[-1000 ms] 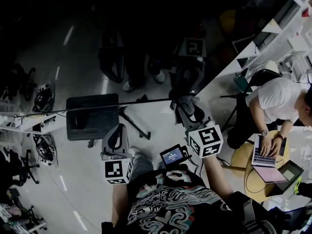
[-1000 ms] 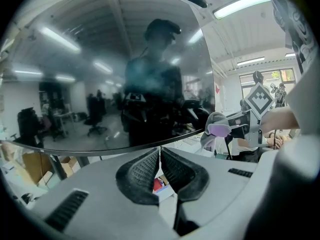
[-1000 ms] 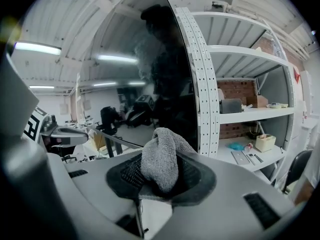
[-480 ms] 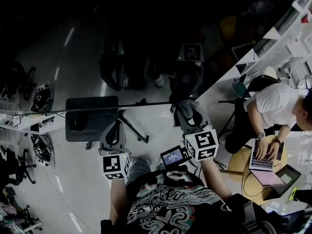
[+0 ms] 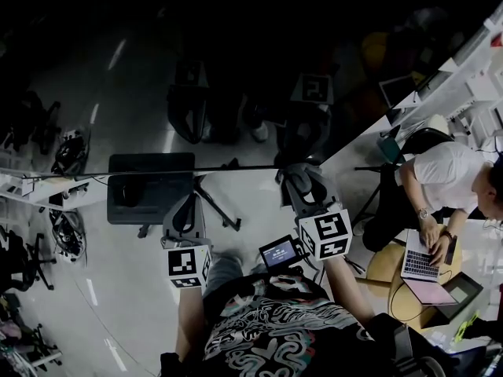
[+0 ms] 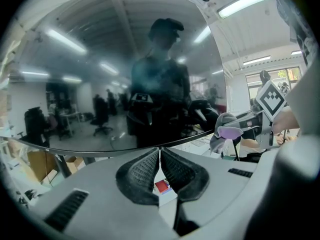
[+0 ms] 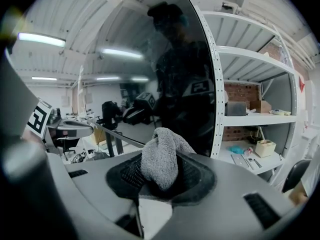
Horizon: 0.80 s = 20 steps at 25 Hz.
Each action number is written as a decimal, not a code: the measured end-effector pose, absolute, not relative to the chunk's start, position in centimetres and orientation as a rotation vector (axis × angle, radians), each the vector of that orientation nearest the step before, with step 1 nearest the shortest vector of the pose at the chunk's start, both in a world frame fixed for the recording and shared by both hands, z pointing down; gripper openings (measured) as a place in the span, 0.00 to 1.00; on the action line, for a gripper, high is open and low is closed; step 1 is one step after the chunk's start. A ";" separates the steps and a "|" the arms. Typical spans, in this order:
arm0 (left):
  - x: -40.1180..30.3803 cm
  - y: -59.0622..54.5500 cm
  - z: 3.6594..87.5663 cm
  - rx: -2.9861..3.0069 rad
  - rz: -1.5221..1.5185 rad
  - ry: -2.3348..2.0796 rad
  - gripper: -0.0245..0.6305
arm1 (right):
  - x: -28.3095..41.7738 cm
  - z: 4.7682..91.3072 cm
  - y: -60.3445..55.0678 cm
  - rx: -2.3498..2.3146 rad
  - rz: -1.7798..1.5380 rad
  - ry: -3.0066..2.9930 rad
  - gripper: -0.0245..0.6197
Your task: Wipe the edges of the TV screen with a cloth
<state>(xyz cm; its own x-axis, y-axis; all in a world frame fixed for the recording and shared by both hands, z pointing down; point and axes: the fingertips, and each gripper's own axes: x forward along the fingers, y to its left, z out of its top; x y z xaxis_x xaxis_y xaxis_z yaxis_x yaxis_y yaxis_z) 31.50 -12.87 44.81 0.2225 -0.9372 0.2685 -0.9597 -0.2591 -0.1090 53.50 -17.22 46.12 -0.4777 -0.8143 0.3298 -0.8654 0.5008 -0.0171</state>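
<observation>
White shelves [image 7: 250, 119] stand beside the big dark TV screen [image 7: 185, 59]. The grey cloth [image 7: 161, 151] is up at the screen's bottom edge, near its corner, and the right gripper [image 7: 160, 166] is clamped on it. The left gripper [image 6: 160, 156] is squeezed together on nothing, just under that same edge.

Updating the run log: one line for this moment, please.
left gripper: shut, empty | right gripper: shut on cloth | cloth by TV screen bottom edge, contact unclear
</observation>
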 end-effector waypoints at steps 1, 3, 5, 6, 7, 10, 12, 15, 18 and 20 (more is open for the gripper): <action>31.4 -12.9 44.8 2.389 0.430 -1.865 0.07 | 53.5 46.1 -17.2 1.423 0.262 -2.467 0.27; 31.2 -13.0 44.8 2.380 0.428 -1.870 0.07 | 53.4 46.2 -17.3 1.428 0.265 -2.467 0.27; 31.0 -13.0 44.9 2.374 0.428 -1.872 0.07 | 53.1 46.2 -17.4 1.424 0.269 -2.472 0.27; 30.9 -13.0 44.9 2.371 0.430 -1.873 0.07 | 52.9 46.2 -17.4 1.420 0.271 -2.475 0.27; 30.8 -12.9 45.0 2.370 0.433 -1.874 0.07 | 52.8 46.2 -17.5 1.417 0.272 -2.478 0.27; 30.4 -12.7 45.0 2.367 0.442 -1.879 0.07 | 52.5 46.2 -17.5 1.413 0.277 -2.485 0.27; 30.1 -12.6 44.9 2.361 0.441 -1.888 0.07 | 52.3 46.3 -17.5 1.412 0.279 -2.487 0.27; 29.9 -12.5 44.8 2.357 0.440 -1.896 0.07 | 52.1 46.3 -17.4 1.408 0.282 -2.492 0.27; 29.6 -12.5 44.8 2.352 0.435 -1.903 0.07 | 51.8 46.3 -17.5 1.400 0.286 -2.495 0.27; 29.4 -12.4 44.7 2.347 0.431 -1.908 0.07 | 51.6 46.3 -17.5 1.395 0.288 -2.497 0.27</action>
